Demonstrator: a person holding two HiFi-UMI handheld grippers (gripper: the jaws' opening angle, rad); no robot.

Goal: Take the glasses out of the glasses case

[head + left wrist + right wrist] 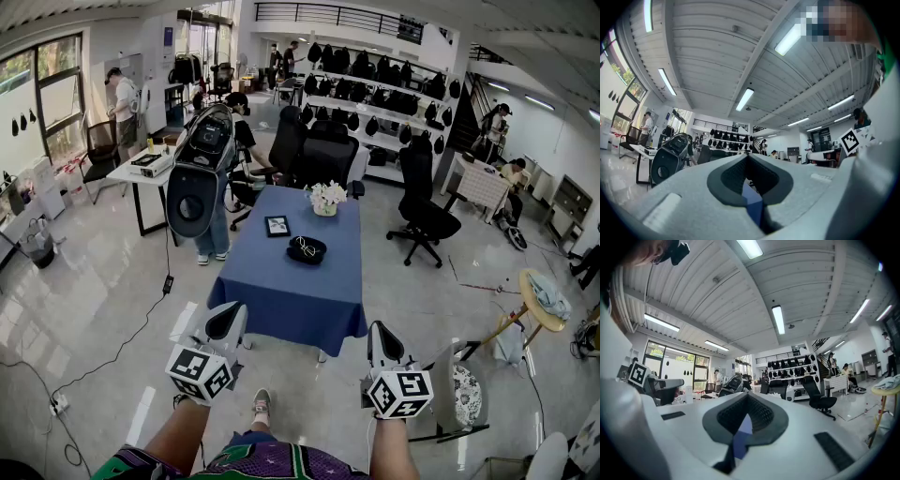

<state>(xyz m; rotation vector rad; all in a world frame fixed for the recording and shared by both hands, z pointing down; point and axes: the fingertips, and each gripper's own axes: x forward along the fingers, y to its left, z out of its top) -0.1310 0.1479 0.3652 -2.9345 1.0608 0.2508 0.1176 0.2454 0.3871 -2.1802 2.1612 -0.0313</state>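
Glasses (305,247) are inside the glasses case (307,249): a black oval case lying open near the middle of the tabletop, with thin pale frame lines showing in it. It's too small to tell which way the lenses or arms lie. The table (281,295) has a blue cloth. A small dark picture frame (277,225) sits just beyond the case toward the left edge, and a pot of white flowers (325,199) stands at the far edge. Task progress is zero by my read: nothing is lifted or touched and the case is already open, so lid work looks unnecessary. Left gripper (226,323) and right gripper (382,343) hang low in front of the person over bare floor, well short of the table's near edge. In both gripper views the jaws are closed pad to pad with nothing between them; only a sliver of blue cloth shows through the slit. What's left is the whole job: walk up to the near edge, open one set of jaws, probably steady the case with the other, pinch the frame and lift it clear. Thin frame, so grip placement will matter.
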